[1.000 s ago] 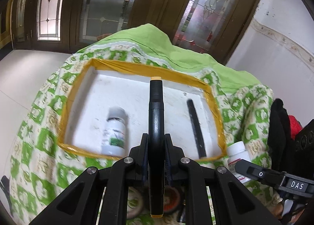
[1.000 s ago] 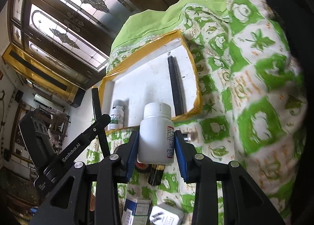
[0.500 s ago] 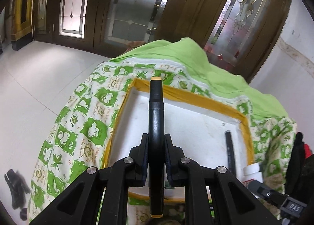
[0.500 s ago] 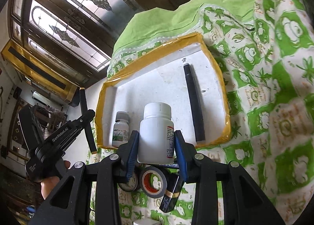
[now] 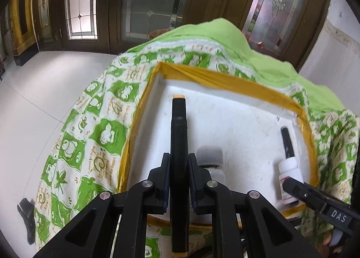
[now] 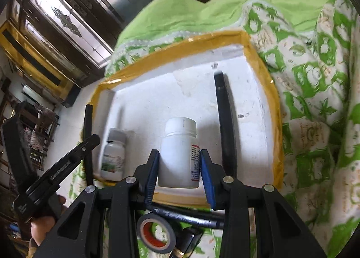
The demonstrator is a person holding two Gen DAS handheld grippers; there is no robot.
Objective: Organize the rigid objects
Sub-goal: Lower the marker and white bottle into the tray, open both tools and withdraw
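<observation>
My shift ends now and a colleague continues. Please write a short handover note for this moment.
Left gripper: shut on a black marker, above the left part of the white foam tray.
Right gripper: shut on a white pill bottle, above the tray's near edge.
Already in the tray: a small green-label bottle and a black pen.
Left: release both held items, then collect the tape roll and dark items beside it on the cloth.
</observation>
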